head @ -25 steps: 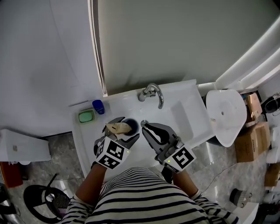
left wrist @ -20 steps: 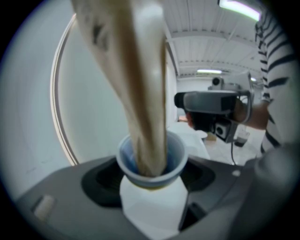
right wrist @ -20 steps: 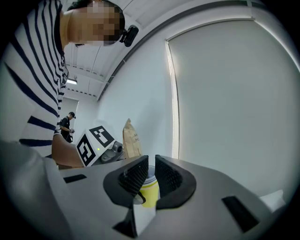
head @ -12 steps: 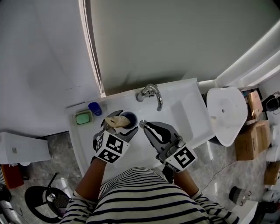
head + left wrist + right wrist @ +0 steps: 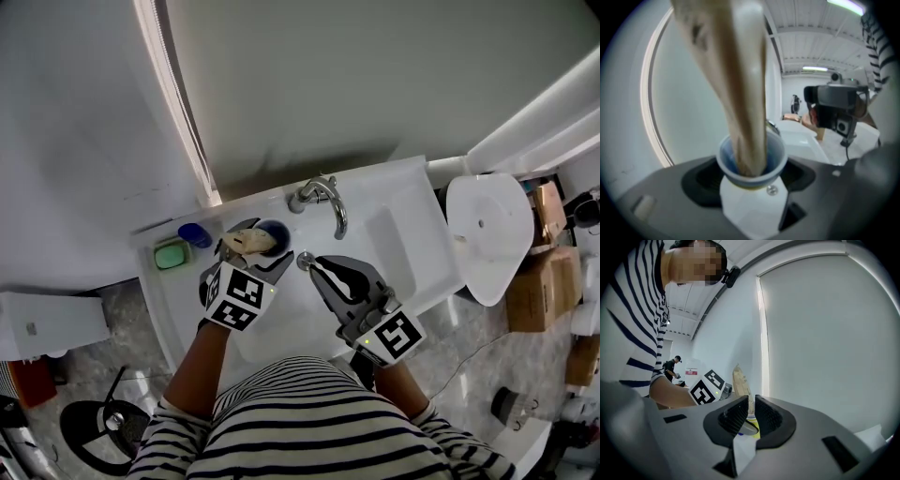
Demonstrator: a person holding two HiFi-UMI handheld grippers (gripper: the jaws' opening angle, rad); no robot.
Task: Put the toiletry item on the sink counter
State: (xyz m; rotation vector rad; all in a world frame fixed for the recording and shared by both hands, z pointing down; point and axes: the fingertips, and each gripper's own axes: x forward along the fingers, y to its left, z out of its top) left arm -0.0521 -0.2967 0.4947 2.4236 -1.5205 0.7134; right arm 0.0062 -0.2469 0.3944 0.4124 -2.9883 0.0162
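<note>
A tan toothpaste tube (image 5: pixel 246 242) stands in a blue-rimmed white cup (image 5: pixel 273 234). My left gripper (image 5: pixel 258 240) is shut on that cup, holding it over the back left of the white sink counter (image 5: pixel 412 197), left of the faucet (image 5: pixel 319 197). In the left gripper view the cup (image 5: pixel 750 164) sits between the dark jaws and the tube (image 5: pixel 736 84) rises out of it. My right gripper (image 5: pixel 307 263) hovers over the basin with its jaws almost together and nothing held. Through its gap the tube (image 5: pixel 739 380) shows.
A green soap dish (image 5: pixel 172 254) and a small blue item (image 5: pixel 195 234) sit at the counter's left end. A white round fixture (image 5: pixel 492 230) stands to the right, with cardboard boxes (image 5: pixel 548 281) beyond it. A mirror or wall rises behind the counter.
My left gripper has carried the cup and tube away from me, toward the back of the counter beside the faucet. The right gripper has stayed about where it was.
</note>
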